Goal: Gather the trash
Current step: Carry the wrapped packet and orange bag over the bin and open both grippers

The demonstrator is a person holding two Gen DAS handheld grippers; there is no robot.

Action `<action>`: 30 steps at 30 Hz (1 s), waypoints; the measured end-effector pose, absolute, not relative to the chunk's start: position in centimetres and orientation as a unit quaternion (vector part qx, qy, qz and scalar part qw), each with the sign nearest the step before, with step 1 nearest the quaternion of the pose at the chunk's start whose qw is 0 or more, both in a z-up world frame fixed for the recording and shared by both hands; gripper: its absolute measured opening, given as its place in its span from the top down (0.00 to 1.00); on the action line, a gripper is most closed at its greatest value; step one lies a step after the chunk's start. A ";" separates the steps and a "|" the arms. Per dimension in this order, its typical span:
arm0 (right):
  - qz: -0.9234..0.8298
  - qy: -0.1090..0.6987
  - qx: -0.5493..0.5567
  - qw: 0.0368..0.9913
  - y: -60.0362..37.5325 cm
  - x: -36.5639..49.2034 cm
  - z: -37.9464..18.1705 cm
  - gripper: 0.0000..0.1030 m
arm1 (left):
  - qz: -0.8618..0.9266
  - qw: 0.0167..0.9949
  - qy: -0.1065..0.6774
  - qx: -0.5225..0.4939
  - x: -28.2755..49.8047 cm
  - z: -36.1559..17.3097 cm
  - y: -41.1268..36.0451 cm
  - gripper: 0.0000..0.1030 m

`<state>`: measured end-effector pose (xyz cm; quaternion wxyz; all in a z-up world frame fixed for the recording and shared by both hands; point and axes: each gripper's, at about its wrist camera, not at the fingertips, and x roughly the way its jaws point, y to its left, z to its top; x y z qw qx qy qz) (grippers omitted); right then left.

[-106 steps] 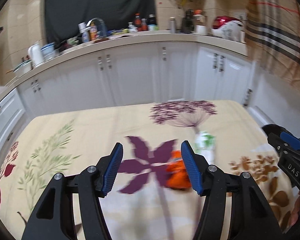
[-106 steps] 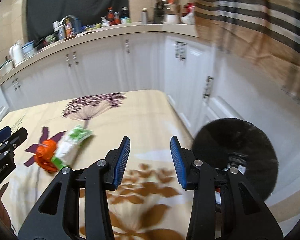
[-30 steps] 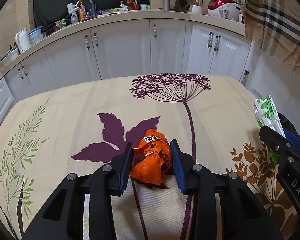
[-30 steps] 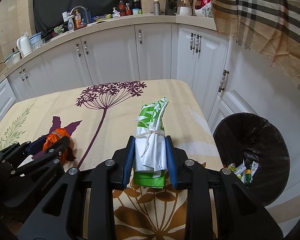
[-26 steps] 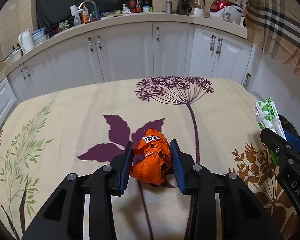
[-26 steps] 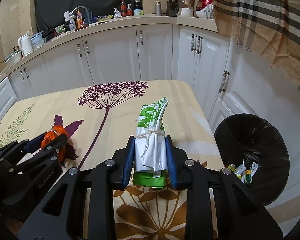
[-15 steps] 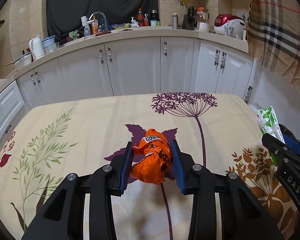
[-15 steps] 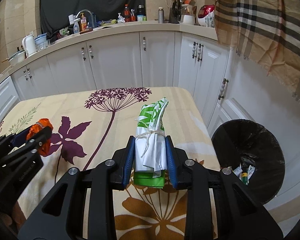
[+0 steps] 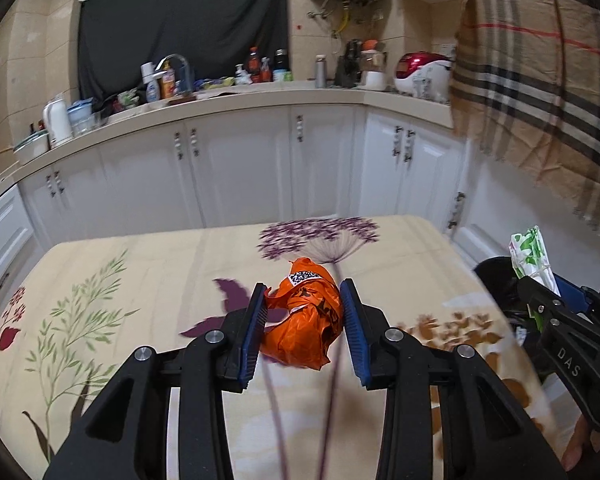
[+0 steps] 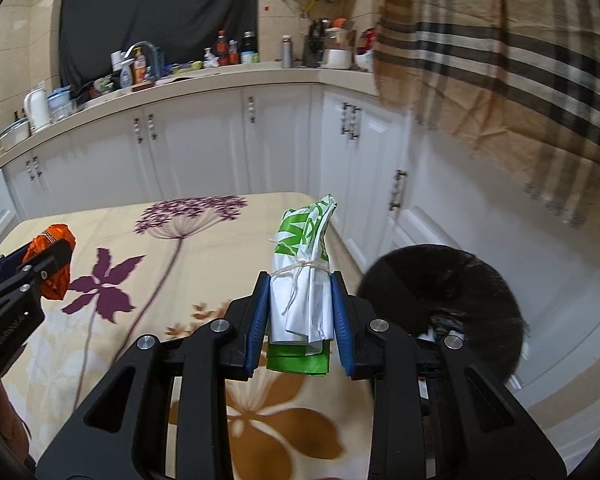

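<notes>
Two pieces of trash are hanging in our grippers above the flowered tablecloth (image 9: 148, 264). We are clamping the left gripper (image 9: 305, 316) on the crumpled orange wrapper (image 9: 306, 320) at lower centre of the left view, and we are squeezing the right gripper (image 10: 300, 312) on the green and white bundle (image 10: 304, 276) tied with string, at centre of the right view. Compared with a second ago, both grips are unchanged, but we are carrying both loads higher: the table is sitting lower in each frame and more of the cupboards (image 9: 236, 176) and counter (image 9: 228, 100) are showing. In the right view, the black bin (image 10: 448, 300) is now lying closer to the gripper, at lower right, with our bundle just to its left.
</notes>
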<state>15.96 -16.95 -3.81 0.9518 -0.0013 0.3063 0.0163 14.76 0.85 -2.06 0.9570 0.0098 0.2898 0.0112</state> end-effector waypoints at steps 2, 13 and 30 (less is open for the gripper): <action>0.001 0.303 0.000 0.953 -18.3 15.7 -3.6 0.72 | 0.000 0.959 0.284 0.015 14.9 -1.8 -0.3 0.63; -0.064 0.290 0.014 0.955 -24.8 15.4 -3.2 0.72 | -0.072 0.960 0.268 0.038 16.6 -1.3 -7.6 0.63; -0.113 0.287 0.031 0.951 -30.9 17.2 -4.5 0.72 | -0.127 0.952 0.268 0.074 20.1 -2.8 -16.2 0.63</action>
